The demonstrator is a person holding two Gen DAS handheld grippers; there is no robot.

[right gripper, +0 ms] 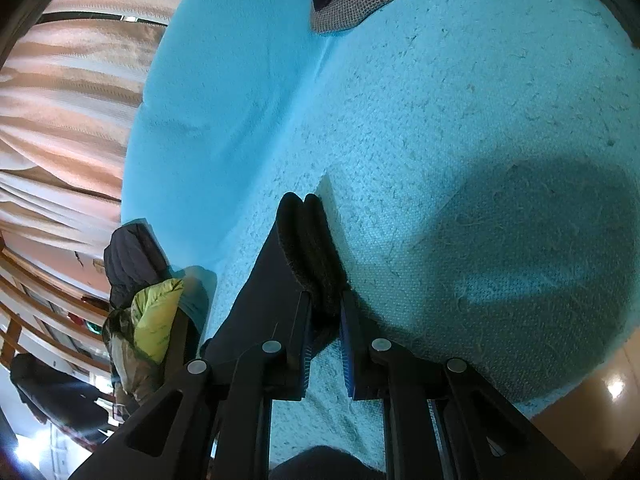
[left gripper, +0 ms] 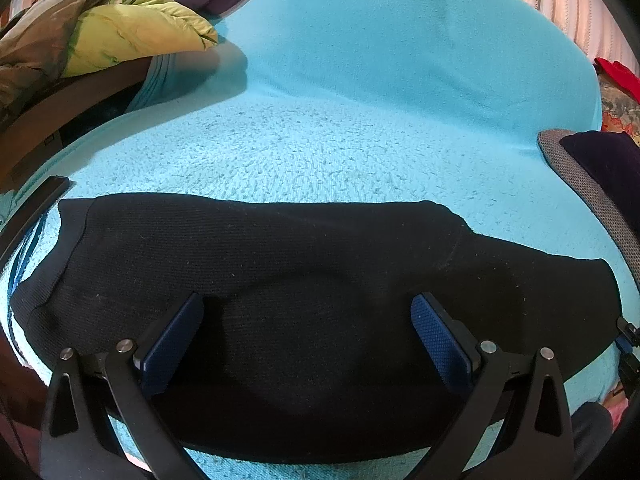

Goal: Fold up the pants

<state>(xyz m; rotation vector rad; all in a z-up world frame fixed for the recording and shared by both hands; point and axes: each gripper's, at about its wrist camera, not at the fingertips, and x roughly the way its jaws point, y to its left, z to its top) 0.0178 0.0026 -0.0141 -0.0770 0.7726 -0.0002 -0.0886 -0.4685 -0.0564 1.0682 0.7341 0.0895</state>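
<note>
The left tool [left gripper: 306, 332] hovers over the black pants [left gripper: 280, 280] with its blue pads [left gripper: 440, 344] spread wide, nothing between them. The pants lie in a long folded band across the turquoise blanket [left gripper: 360, 100], piled jackets [left gripper: 120, 28] beyond their left end. The right tool [right gripper: 325, 330] is clamped on a doubled edge of the pants [right gripper: 308, 248], lifting it off the blanket
</note>
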